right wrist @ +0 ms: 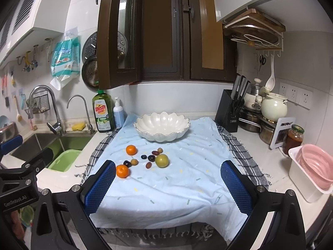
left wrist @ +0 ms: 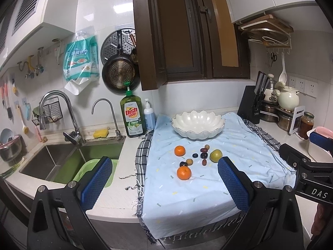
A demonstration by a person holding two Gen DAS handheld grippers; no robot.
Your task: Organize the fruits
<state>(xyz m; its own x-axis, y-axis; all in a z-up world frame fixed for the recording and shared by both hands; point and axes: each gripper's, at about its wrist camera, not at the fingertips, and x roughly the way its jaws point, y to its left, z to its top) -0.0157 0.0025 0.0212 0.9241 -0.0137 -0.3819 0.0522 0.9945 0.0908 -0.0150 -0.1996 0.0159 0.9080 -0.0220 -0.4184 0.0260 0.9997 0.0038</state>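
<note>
Plainly, nothing is gathered yet: both the left gripper [left wrist: 164, 184] and right gripper [right wrist: 168, 187] hang with jaws spread wide and empty, short of the fruit. The near orange [right wrist: 122, 171] lies just ahead of the right gripper's left finger, on the blue cloth [right wrist: 166, 189]. Beyond the scattered fruit, the white scalloped bowl [right wrist: 143, 132] looks empty, though its floor is only partly visible.

The left gripper [left wrist: 164, 184], its blue pads wide apart, hovers above a light blue cloth [left wrist: 199, 187] where two oranges [left wrist: 184, 172], a green fruit [left wrist: 215, 155] and small dark fruits [left wrist: 203, 155] lie before an empty white bowl [left wrist: 198, 125].
</note>
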